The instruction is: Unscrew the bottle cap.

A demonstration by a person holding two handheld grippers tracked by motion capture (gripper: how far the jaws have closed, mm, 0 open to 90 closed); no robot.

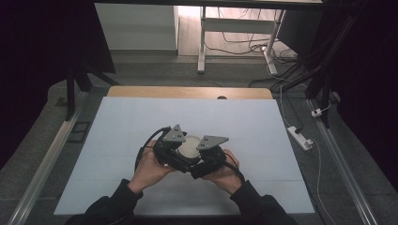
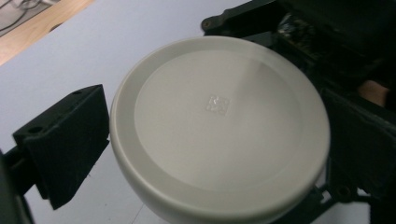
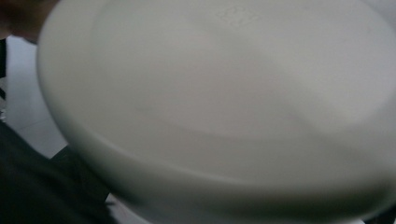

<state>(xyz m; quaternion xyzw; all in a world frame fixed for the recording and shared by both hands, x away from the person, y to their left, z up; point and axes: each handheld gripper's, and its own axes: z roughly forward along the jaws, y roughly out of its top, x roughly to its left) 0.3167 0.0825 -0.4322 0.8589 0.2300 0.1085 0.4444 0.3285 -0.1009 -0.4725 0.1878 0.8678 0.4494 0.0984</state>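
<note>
A round, off-white bowl (image 2: 219, 126) sits between the two tools, over the near middle of the tabletop (image 1: 141, 117). In the left gripper view it shows its underside: a flat circular base with a raised ring around it and a small embossed mark at the centre. The bowl is tilted, its base facing that camera, and its curved wall drops away toward the bottom of the view. In the right gripper view the same bowl (image 3: 224, 107) looms very close and blurred, with the faint mark near the top edge.

The left tool (image 1: 170, 146) has its jaws spread either side of the bowl; one black jaw stands just at the bowl's left rim in the left gripper view, the other is dark at the right, close to the rim. Whether they press on the rim or merely flank it cannot be told. The right tool (image 1: 206, 157) lies hard against the bowl from the other side, and its jaws are hidden by the bowl, so its state cannot be told either.

From the high view, both hands come in from the bottom edge, in dark sleeves, the tools meeting with the bowl (image 1: 189, 145) between them. The tabletop is covered in a pale sheet, with a wooden edge at the far side.
</note>
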